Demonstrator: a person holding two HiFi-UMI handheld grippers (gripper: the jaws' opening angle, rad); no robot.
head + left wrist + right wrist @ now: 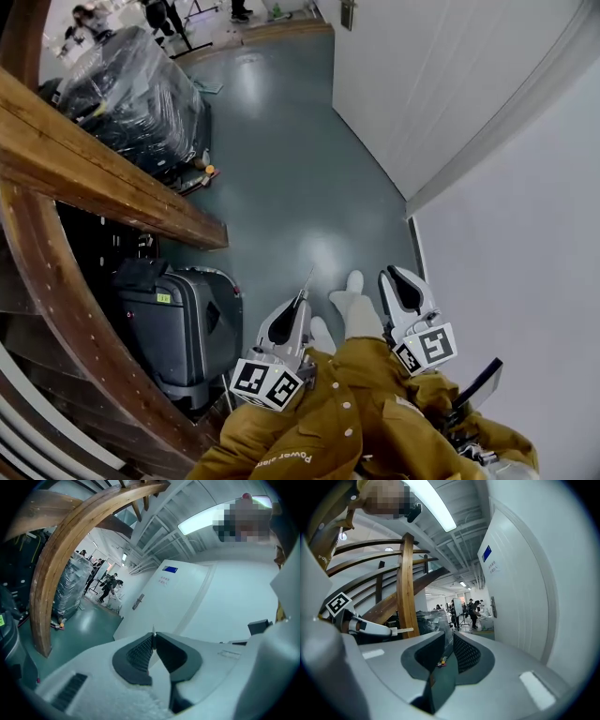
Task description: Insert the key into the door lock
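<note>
My left gripper (298,302) is shut on a thin metal key (306,283), whose blade pokes out past the fingertips. In the left gripper view the key (153,633) shows edge-on between the pressed pads. It points toward a white door (173,597) with a lever handle (138,602) still far off. My right gripper (398,274) hangs beside it on the right, its jaws a narrow gap apart with nothing between them. From the right gripper view I see the left gripper (365,627) with the key (404,630), and the door handle (492,607) far ahead.
A curved wooden stair stringer (103,178) and a grey wheeled case (178,328) stand close on the left. A plastic-wrapped pallet (131,84) sits further down the green floor (281,169). White wall (525,281) runs along the right. People stand in the distance (110,584).
</note>
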